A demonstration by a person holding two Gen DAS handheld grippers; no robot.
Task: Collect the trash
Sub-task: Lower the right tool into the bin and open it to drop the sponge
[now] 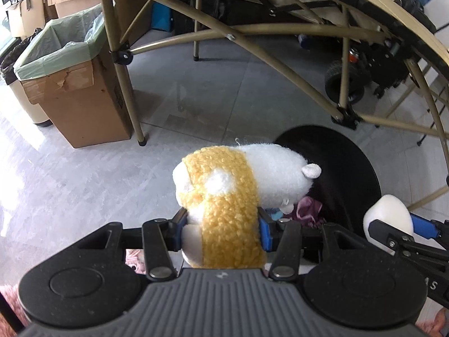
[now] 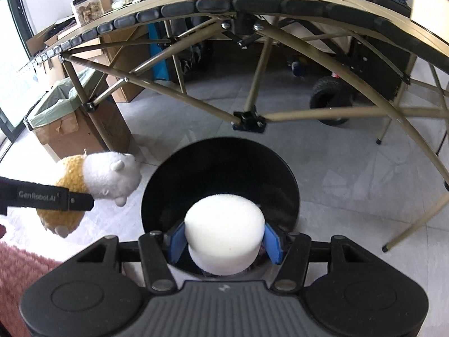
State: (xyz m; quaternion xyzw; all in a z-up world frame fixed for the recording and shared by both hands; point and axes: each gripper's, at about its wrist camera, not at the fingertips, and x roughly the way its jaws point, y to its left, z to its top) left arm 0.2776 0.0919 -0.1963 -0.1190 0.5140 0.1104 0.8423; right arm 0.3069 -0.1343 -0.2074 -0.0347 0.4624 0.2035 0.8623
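Note:
My left gripper (image 1: 221,231) is shut on a white and yellow plush toy (image 1: 238,191), held in the air just left of a round black bin (image 1: 353,174). The toy also shows in the right wrist view (image 2: 95,179) with the left gripper's finger (image 2: 56,196) across it. My right gripper (image 2: 224,241) is shut on a white foam cylinder (image 2: 224,227), held over the open mouth of the black bin (image 2: 219,168). The cylinder shows at the right in the left wrist view (image 1: 388,216). Some purple trash (image 1: 308,209) lies inside the bin.
A folding table's tan frame (image 2: 252,90) arches over the floor behind the bin. A cardboard box lined with a green bag (image 1: 64,64) stands at the left, beside a table leg (image 1: 126,84). A wheeled cart (image 1: 350,84) is at the back right. A pink rug (image 2: 19,266) lies at lower left.

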